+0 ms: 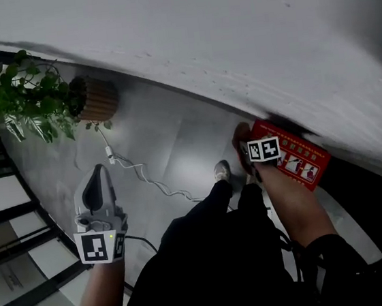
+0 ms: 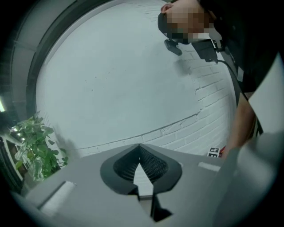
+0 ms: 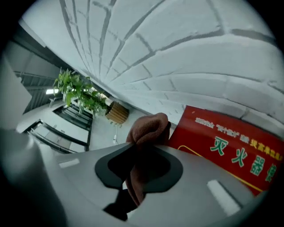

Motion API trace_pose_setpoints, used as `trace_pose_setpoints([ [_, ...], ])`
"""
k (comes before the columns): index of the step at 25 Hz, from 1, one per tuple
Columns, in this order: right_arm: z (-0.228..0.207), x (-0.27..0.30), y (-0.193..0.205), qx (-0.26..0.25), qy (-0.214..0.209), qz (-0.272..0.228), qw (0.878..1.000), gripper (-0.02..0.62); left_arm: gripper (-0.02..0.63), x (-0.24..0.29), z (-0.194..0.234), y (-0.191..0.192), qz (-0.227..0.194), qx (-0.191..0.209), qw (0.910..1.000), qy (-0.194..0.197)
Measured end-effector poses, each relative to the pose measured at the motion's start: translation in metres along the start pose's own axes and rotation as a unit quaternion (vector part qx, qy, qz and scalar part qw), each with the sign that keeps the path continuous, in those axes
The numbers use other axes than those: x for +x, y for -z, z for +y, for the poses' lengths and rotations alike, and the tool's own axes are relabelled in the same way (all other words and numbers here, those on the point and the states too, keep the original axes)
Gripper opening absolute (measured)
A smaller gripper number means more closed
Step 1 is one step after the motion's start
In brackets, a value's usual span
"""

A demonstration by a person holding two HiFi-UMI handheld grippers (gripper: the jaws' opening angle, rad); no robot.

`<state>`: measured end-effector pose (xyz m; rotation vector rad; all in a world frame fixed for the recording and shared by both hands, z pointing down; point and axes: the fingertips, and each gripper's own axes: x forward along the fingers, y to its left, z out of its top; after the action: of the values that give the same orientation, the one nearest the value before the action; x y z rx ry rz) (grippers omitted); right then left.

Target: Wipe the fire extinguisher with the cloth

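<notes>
In the head view, the left gripper [image 1: 98, 172] is held out over the grey floor [image 1: 176, 144]. It is well apart from the red fire extinguisher box [image 1: 300, 159], which sits against the white brick wall [image 1: 232, 34]. The right gripper [image 1: 250, 142] is at the box's near edge with its marker cube in front of the red face, and its jaws cannot be made out from here. Only this view shows the white cable [image 1: 146, 180] snaking across the floor, the person's shoe [image 1: 222, 171] and both forearms together. A leafy plant [image 1: 14, 100] in a slatted wooden pot [image 1: 97, 99] stands far to the left by the wall. The left gripper view settles what the head view leaves unclear: the left gripper's jaws are closed tip to tip with nothing between them. They point at the wall, with the plant at the left edge and the other gripper's marker cube small at the right. The right gripper view shows that gripper's jaws clamped on a brown cloth [image 3: 148, 128]. A fold of the cloth bulges past the tips, just beside the box's left edge, and whether it touches the box is unclear. Only this view shows the green and yellow characters printed on the box's red face.
</notes>
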<state>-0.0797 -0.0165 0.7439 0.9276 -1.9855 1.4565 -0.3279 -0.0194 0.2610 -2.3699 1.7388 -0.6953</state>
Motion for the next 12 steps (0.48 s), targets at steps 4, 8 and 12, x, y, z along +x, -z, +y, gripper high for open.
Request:
trace_pose_setpoints([
  [4, -0.029, -0.005, 0.010, -0.026, 0.036, 0.037, 0.998, 0.055, -0.003, -0.019, 0.015, 0.009, 0.008, -0.002, 0.9997, -0.021],
  [8, -0.057, -0.044, 0.028, -0.010, 0.058, 0.017, 0.998, 0.055, -0.003, -0.015, 0.009, 0.012, 0.001, -0.013, 0.9999, -0.009],
  [12, -0.104, -0.101, 0.065, 0.068, 0.092, -0.025, 0.993, 0.054, -0.003, 0.013, -0.019, -0.005, -0.025, -0.017, 0.9990, 0.033],
])
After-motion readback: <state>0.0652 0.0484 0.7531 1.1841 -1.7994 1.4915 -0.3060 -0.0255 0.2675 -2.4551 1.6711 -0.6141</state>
